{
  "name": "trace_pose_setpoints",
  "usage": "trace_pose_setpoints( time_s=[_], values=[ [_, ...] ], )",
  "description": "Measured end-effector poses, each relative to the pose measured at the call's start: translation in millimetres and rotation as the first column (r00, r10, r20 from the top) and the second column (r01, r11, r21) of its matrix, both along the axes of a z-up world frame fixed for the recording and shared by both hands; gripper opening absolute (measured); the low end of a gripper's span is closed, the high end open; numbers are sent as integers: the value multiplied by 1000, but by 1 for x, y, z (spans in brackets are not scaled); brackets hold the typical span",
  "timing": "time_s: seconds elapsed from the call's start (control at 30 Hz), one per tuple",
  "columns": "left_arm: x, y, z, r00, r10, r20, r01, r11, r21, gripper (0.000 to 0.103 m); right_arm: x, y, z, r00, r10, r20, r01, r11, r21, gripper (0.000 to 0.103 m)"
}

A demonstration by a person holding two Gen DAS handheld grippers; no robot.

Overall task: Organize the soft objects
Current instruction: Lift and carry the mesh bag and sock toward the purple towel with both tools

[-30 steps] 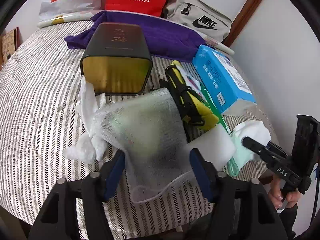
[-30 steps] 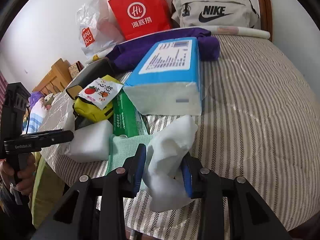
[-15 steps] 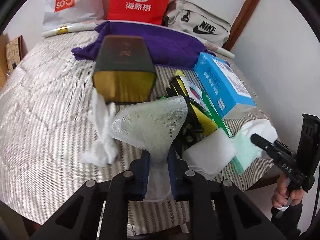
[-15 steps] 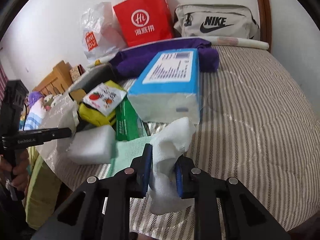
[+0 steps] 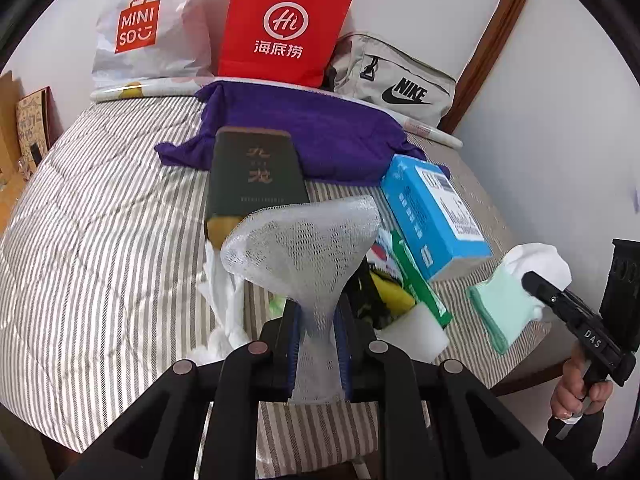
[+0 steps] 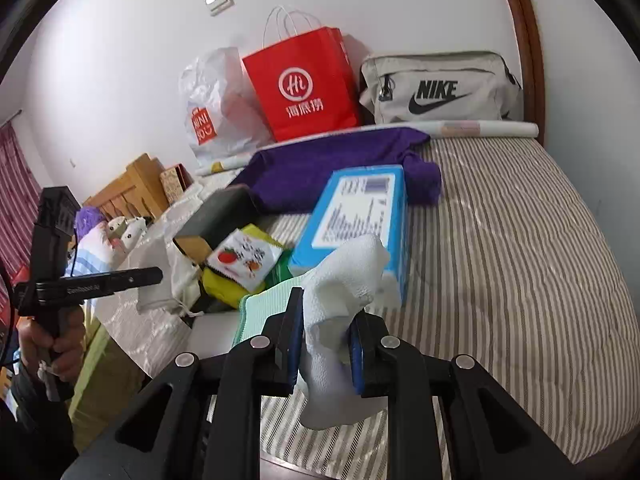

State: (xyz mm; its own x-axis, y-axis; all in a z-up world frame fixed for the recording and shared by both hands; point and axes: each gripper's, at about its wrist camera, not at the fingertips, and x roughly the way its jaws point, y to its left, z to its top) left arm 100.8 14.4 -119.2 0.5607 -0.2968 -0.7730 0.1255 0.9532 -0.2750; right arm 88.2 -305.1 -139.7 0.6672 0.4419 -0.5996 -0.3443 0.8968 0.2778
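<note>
My left gripper [image 5: 318,320] is shut on a white mesh foam sleeve [image 5: 308,248] and holds it lifted above the striped bed [image 5: 100,220]. My right gripper [image 6: 326,320] is shut on a white cloth [image 6: 348,276] with a mint green cloth [image 6: 264,304] hanging beside it, lifted off the bed. The right gripper and both cloths show in the left wrist view [image 5: 536,276] at the right. A crumpled white tissue [image 5: 224,300] and a white foam block [image 5: 412,332] lie on the bed below the left gripper.
A dark green box [image 5: 256,176], blue tissue pack [image 5: 432,216], yellow pouch [image 6: 228,288] and green packet [image 5: 416,280] crowd the bed's middle. A purple towel [image 5: 320,132], red bag [image 5: 284,28], Miniso bag [image 5: 148,28] and Nike bag [image 5: 400,80] sit behind.
Both grippers closed on their soft items and lifted them. The mesh sleeve rose off the bed; the white cloth rose, and the mint cloth came up with it.
</note>
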Motion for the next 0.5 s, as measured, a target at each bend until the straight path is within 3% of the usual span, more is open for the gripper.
trace_pose_setpoints(
  time_s=[0.5],
  values=[
    [56,16,26,999,45,21,-45,998,32,16,59,10,39,999,10,31,-10,1000,-13,20]
  ],
)
